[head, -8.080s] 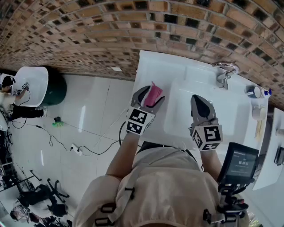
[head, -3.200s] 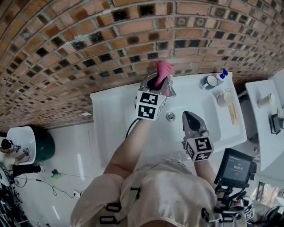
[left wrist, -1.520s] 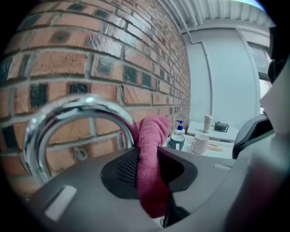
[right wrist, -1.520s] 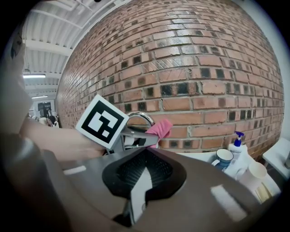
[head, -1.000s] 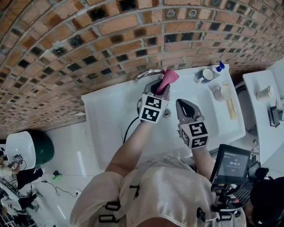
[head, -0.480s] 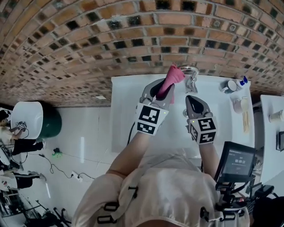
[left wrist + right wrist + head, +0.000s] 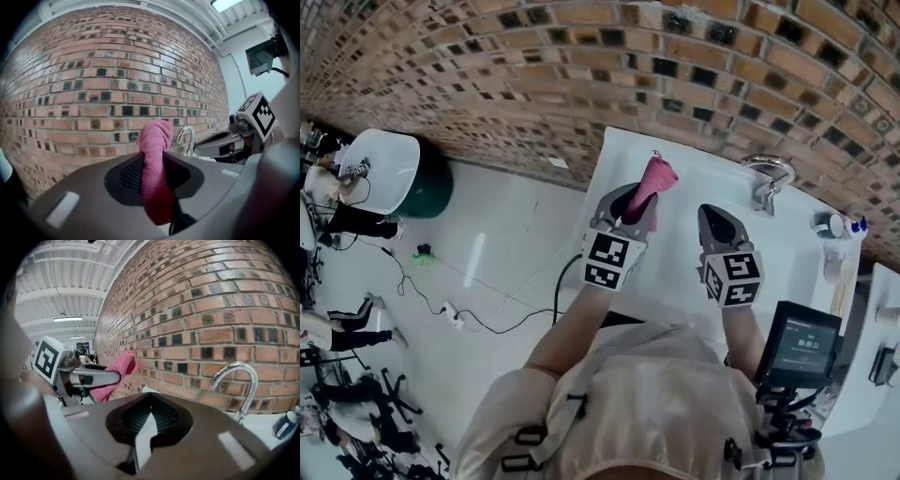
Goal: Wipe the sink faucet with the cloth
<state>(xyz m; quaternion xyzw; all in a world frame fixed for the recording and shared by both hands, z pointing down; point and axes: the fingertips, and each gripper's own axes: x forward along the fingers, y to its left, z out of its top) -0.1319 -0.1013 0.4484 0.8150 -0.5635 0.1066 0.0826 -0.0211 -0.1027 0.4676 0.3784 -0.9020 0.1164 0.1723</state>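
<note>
My left gripper is shut on a pink cloth, which sticks up from its jaws above the left part of the white sink counter. The chrome faucet stands at the back right by the brick wall, apart from the cloth. To the right, my right gripper is shut and holds nothing. In the left gripper view the cloth fills the jaws, and the faucet and right gripper lie beyond. The right gripper view shows the faucet ahead and the cloth at left.
A cup and a blue-capped bottle stand on the counter's right end. A device with a screen sits on a stand at the lower right. On the floor at left are another white basin and cables.
Both grippers have moved left, away from the faucet. The cloth, close beside the faucet half a second ago, is now well to its left over the counter.
</note>
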